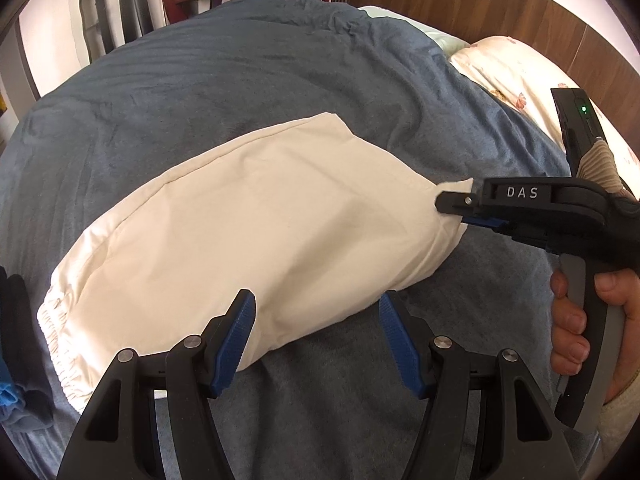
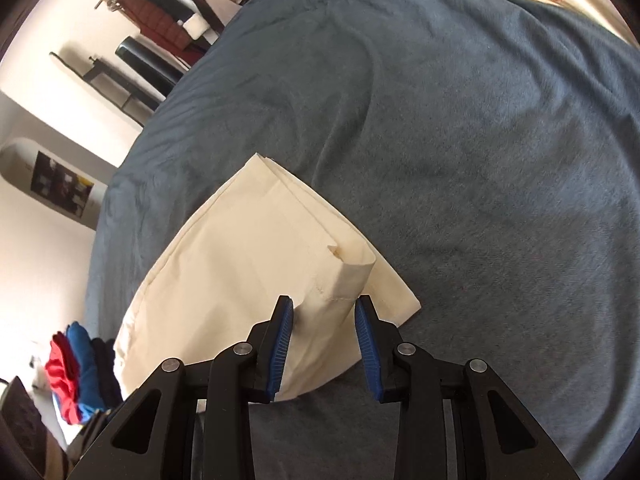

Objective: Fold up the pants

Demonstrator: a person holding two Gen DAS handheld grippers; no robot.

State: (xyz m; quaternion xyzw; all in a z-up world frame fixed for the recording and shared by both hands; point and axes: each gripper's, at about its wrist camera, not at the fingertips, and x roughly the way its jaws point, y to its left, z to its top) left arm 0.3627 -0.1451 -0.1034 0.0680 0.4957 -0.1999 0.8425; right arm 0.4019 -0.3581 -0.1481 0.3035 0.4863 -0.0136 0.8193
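Note:
Cream pants [image 1: 248, 216] lie folded lengthwise on a blue-grey bedspread [image 1: 224, 80], elastic waistband [image 1: 60, 332] at the left. My left gripper [image 1: 316, 312] is open and empty, just over the near edge of the pants. My right gripper [image 1: 452, 200] is at the pants' right end, with a corner of fabric standing up at its tip. In the right wrist view the right gripper [image 2: 324, 312] is open, its jaws apart around a raised fold of the pants [image 2: 256, 264].
A floral pillow [image 1: 532, 76] and wooden headboard [image 1: 500, 8] are at the far right. Folded red, blue and dark clothes [image 2: 76, 372] are piled at the bed's left edge. Hanging clothes [image 2: 168, 12] and a black chair [image 1: 136, 4] stand beyond the bed.

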